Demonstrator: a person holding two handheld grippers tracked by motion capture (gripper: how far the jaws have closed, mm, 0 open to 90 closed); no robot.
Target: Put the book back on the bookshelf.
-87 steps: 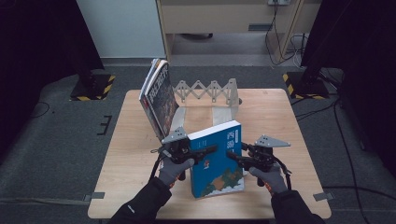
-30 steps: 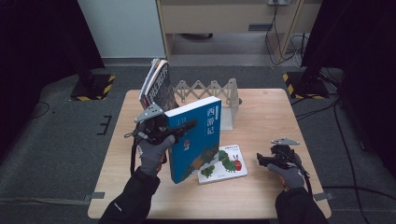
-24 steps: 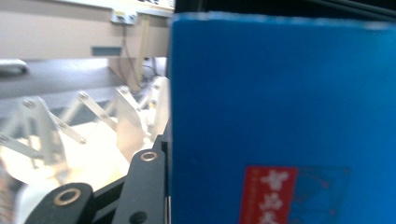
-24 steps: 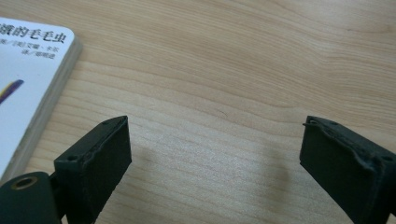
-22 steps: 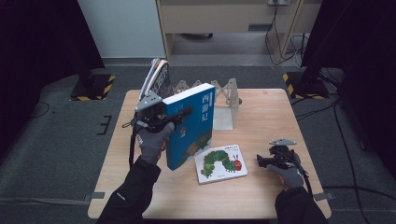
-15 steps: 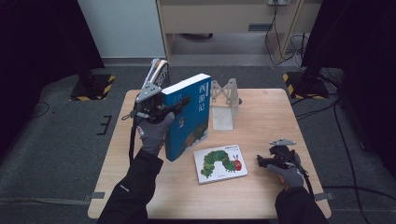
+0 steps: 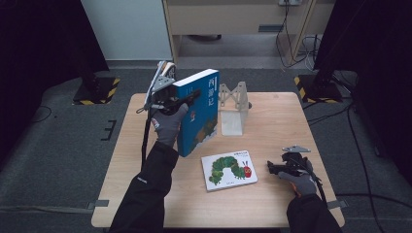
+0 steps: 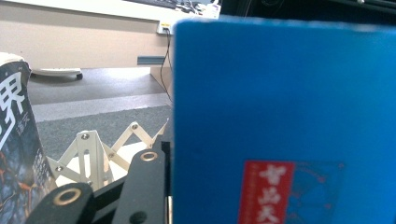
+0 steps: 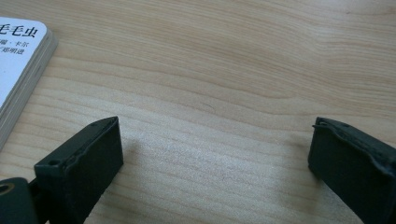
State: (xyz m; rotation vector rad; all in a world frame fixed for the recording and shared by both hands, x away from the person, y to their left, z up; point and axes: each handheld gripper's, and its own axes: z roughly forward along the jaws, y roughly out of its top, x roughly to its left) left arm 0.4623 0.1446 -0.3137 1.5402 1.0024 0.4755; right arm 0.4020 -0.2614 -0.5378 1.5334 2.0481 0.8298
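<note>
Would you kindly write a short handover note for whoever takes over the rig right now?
Left gripper: shut on the thick blue book, held upright above the table, near the expandable book rack.
Right gripper: open, nothing between its jaws, which have just been opening; low over the table right of the caterpillar picture book.
Done: a dark book already stands at the rack's left end.
Left: probably slot the blue book into the rack, then fetch the picture book lying flat.
</note>
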